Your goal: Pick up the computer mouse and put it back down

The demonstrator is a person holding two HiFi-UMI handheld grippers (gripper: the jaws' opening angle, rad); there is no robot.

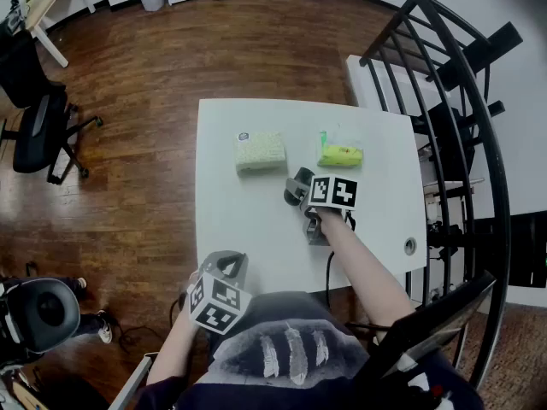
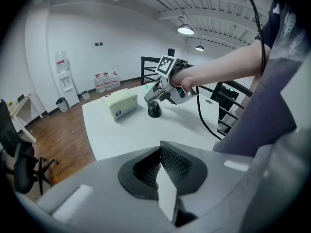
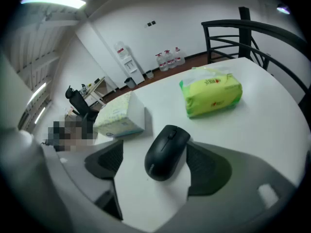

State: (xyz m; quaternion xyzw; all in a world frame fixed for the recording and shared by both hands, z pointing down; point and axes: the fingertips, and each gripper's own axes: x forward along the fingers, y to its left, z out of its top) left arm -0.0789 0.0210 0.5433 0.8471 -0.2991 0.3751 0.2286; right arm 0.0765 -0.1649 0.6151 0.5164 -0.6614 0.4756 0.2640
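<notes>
Head view: I'm looking down on a white table (image 1: 248, 225) standing on a wooden floor. The right gripper (image 1: 297, 191) reaches out over the middle of the tabletop, its marker cube facing up. The left gripper (image 1: 225, 265) hangs back at the near edge, close to the person's body. Beyond the right gripper sit a pale green tissue box (image 1: 259, 151) and, to its right, a yellow-green wipes pack (image 1: 340, 155), the two a little apart. A black metal chair (image 1: 466, 118) stands at the table's right side, and an office chair (image 1: 38, 131) sits well off to the left.

Left gripper view: this gripper's two dark pads meet at their tips, as far as I can make out past the pale wedge below them, and there is nothing between them. Across the table the black computer mouse (image 2: 154, 109) rests flat on the tabletop, right under the other gripper's nose, with the tissue box just to its left. Water bottles (image 2: 105, 81) line the far wall.

Right gripper view: the jaws stand spread wide, and the mouse lies on the table between them. Its right flank sits close against the right pad, and I can't say whether they touch. The left pad is clearly apart from it. The mouse is not clamped. The tissue box and the wipes pack lie farther out on the table, behind the mouse.
</notes>
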